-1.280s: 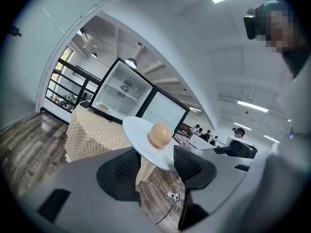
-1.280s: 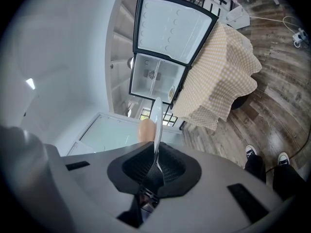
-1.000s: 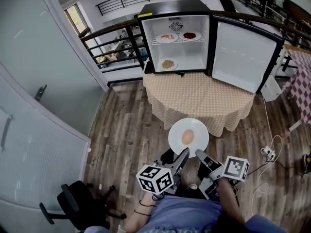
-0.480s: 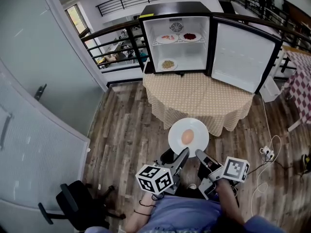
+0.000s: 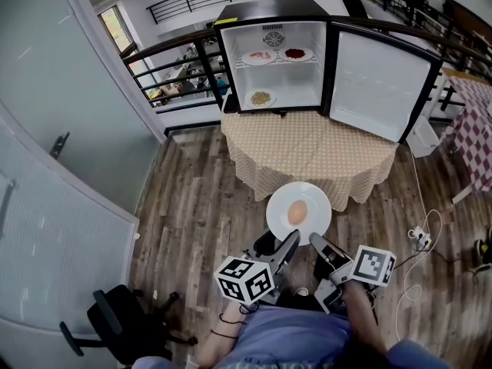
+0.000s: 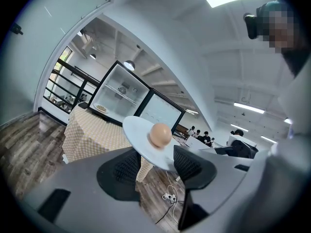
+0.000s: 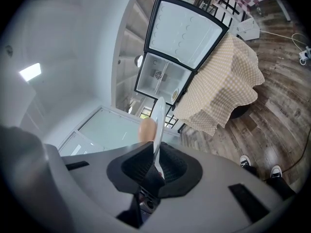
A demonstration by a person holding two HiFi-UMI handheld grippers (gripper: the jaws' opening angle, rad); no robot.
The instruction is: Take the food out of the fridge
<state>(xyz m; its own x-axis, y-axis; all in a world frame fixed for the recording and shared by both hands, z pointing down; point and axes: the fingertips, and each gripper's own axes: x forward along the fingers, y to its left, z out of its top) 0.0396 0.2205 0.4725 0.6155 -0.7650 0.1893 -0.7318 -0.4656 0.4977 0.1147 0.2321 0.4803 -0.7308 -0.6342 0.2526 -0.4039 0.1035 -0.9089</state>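
A white plate (image 5: 313, 203) carrying a round tan food piece (image 5: 297, 212) hangs in front of me, above the wood floor. My right gripper (image 5: 317, 244) is shut on the plate's near rim (image 7: 159, 115). Its jaws have just been opening a little, with the rim still between the pads. My left gripper (image 5: 286, 248) is open, its jaws wide apart, and the plate (image 6: 138, 132) with the food (image 6: 159, 134) shows across the gap. Beyond, the open fridge (image 5: 277, 10) stands on a checked table (image 5: 307, 148) and holds three plates of food (image 5: 259, 56) (image 5: 297, 53) (image 5: 261, 98).
The fridge door (image 5: 377, 83) swings out to the right. A glass partition (image 5: 54, 167) runs along the left, with a black chair (image 5: 115, 317) below it. A power strip and cable (image 5: 419, 234) lie on the floor at right. A railing (image 5: 177, 68) stands behind the table.
The head view has shifted slightly, so the fridge sits a little higher and further left. The plate and both grippers keep their places.
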